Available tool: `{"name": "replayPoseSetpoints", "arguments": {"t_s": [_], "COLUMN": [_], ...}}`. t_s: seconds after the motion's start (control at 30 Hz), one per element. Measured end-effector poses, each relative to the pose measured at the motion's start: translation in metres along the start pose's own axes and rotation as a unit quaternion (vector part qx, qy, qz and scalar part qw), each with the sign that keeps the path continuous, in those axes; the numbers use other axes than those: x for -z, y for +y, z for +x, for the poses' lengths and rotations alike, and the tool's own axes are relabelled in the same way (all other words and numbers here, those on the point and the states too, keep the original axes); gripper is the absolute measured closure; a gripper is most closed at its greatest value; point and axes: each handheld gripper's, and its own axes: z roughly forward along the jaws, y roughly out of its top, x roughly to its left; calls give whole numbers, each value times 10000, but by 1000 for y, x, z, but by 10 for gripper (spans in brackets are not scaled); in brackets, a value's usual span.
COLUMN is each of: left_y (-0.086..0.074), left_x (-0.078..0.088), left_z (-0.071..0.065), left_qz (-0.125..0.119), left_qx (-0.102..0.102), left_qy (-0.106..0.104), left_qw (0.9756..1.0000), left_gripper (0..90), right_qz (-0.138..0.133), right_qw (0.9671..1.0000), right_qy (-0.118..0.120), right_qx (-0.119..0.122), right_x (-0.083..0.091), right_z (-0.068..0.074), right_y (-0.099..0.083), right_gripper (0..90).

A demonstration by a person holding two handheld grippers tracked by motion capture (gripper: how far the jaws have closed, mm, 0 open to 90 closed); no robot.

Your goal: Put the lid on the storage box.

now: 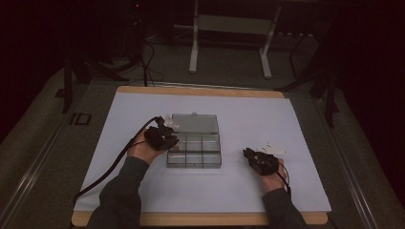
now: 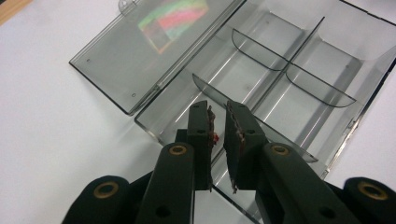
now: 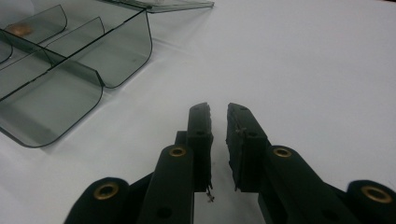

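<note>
In the high view, a clear smoke-grey plastic compartment box [image 1: 194, 150] lies open near the middle of a white sheet [image 1: 239, 191] that covers a wooden-edged table [image 1: 200, 90], with its flat hinged lid [image 1: 195, 123] folded back on the far side. The left gripper [image 1: 165, 137] sits at the box's left edge, over the near-left corner of the lid and the far-left compartments, held in the person's left hand [image 1: 142, 150], a black cable trailing off toward the bottom left. The right gripper [image 1: 249, 155] rests on the sheet well to the right of the box, apart from it, with some small pale flat pieces [image 1: 273, 148] just beyond it; what these are cannot be told. In the left gripper view, the two black jaws stand a narrow gap apart above the box's [image 2: 280, 79] near wall, pointing into a compartment bounded by curved dividers [image 2: 261, 51]; a tiny red speck [image 2: 216, 136] sits at the inner face of the left jaw, too small to identify, and nothing is plainly clamped. The lid [image 2: 135, 60] lies flat to the left, showing a rainbow sheen. In the right gripper view, the jaws stand slightly apart with nothing between them, hovering over bare white sheet [image 3: 303, 70]; the box's [image 3: 70, 79] rounded corner lies to the upper left, and a small brownish round thing [image 3: 20, 30] shows in a far compartment.
</note>
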Motion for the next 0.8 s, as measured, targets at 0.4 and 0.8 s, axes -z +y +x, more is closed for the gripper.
{"name": "replayPoseSetpoints", "arguments": {"t_s": [0.4,0.8], "left_y": [-12,-29], "left_x": [9,9], "left_z": [1,9], "left_qz": [-97,-171], "left_qx": [120,423], "left_qy": [78,59], "left_qw": [9999,9989], "left_gripper": [801,786], "right_qz": [-3,-129], "right_qw": [9995,9997], "right_qy": [43,190], "right_qx": [-300,106], "right_x": [0,-2], "right_z": [-2,15], "right_y": [1,25], "right_gripper": [802,803]}}
